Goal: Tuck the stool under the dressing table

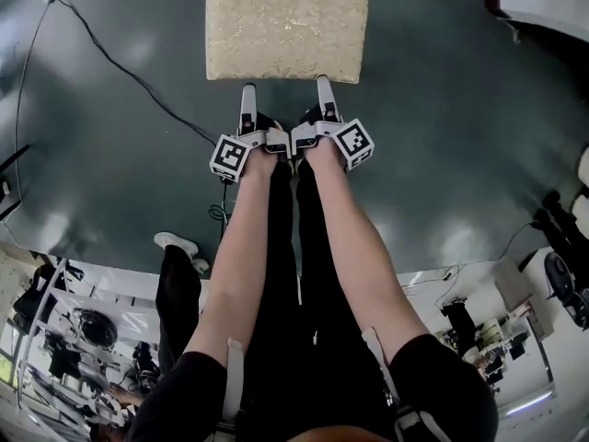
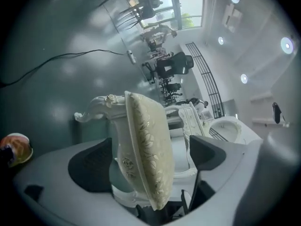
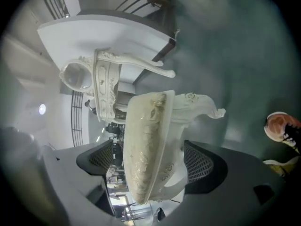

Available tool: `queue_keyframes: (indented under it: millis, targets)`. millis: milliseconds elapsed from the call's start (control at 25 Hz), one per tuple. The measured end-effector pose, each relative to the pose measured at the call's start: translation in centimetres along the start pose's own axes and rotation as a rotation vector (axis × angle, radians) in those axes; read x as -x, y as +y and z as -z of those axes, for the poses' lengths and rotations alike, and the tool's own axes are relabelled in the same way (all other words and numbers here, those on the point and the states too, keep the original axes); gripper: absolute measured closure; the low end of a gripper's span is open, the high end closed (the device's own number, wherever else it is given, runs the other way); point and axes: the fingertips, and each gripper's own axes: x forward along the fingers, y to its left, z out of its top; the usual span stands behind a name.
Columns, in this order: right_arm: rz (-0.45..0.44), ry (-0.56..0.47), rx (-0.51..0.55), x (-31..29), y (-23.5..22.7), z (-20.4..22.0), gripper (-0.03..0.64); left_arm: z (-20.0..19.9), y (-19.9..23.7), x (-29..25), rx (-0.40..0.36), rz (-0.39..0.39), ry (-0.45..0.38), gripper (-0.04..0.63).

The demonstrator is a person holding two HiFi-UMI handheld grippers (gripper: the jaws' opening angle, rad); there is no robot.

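There is one stool with a soft cream and gold patterned cushion (image 1: 286,28) and curly white carved legs. It stands on the shiny dark grey-green floor (image 1: 442,136), right in front of the person. Past it, the right gripper view shows one white carved dressing table with a round part (image 3: 106,86). The stool is well apart from it and not tucked under yet. There are two claws. The left gripper (image 1: 247,90) and the right gripper (image 1: 323,86) sit side by side at the near edge of the seat. Each is turned so one jaw is over the cushion and one is under it. Both claws are wide, with the seat edge between the jaws. I see gaps at the pads, so nothing is pinched yet. The cushion looks squashy and the white frame under it looks hard, so a grip should bite down to the frame. The stool looks light enough to slide on the smooth floor. The carved legs could chip if bumped. One black cable (image 1: 120,63) lies off to the left.
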Motion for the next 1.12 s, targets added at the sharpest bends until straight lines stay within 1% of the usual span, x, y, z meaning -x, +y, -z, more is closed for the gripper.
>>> queue_keyframes:
  millis: [80, 120, 240, 360, 440, 560, 840, 960, 1120]
  targets:
    - [-0.002, -0.019, -0.056, -0.8, -0.6, -0.2, 0.135, -0.2, 0.1, -1.5, 0.057, 0.009, -0.025, 0.091]
    - [-0.006, -0.026, -0.076, -1.3, -0.8, -0.3, 0.135, -0.5, 0.2, -2.4, 0.073, 0.015, -0.033, 0.091]
    - [-0.009, -0.058, -0.124, -2.9, -1.5, -1.4, 0.135, -0.6, 0.7, -5.2, 0.078, 0.015, -0.044, 0.091]
    - [-0.009, -0.074, -0.157, -4.6, -2.1, -2.0, 0.141, -0.6, 2.1, -6.9, 0.072, -0.035, -0.062, 0.091]
    - [-0.004, -0.08, -0.174, -5.7, -2.6, -1.8, 0.141, -0.5, 3.7, -7.5, 0.066, -0.076, -0.056, 0.092]
    - [-0.01, -0.091, -0.205, -6.5, -3.3, -1.3, 0.13, -0.6, 4.8, -8.6, 0.08, -0.083, -0.038, 0.095]
    - [-0.035, -0.074, -0.194, -7.9, -2.7, -1.6, 0.129, -1.0, 4.4, -10.0, 0.09, -0.086, -0.052, 0.095]
    - [-0.034, -0.065, -0.209, -8.6, -2.5, -1.4, 0.127, -1.3, 4.4, -10.6, 0.095, -0.093, -0.039, 0.095]
    - [-0.05, -0.082, -0.225, -9.9, -1.8, -1.1, 0.126, -2.5, 3.5, -12.4, 0.092, -0.085, -0.017, 0.095]
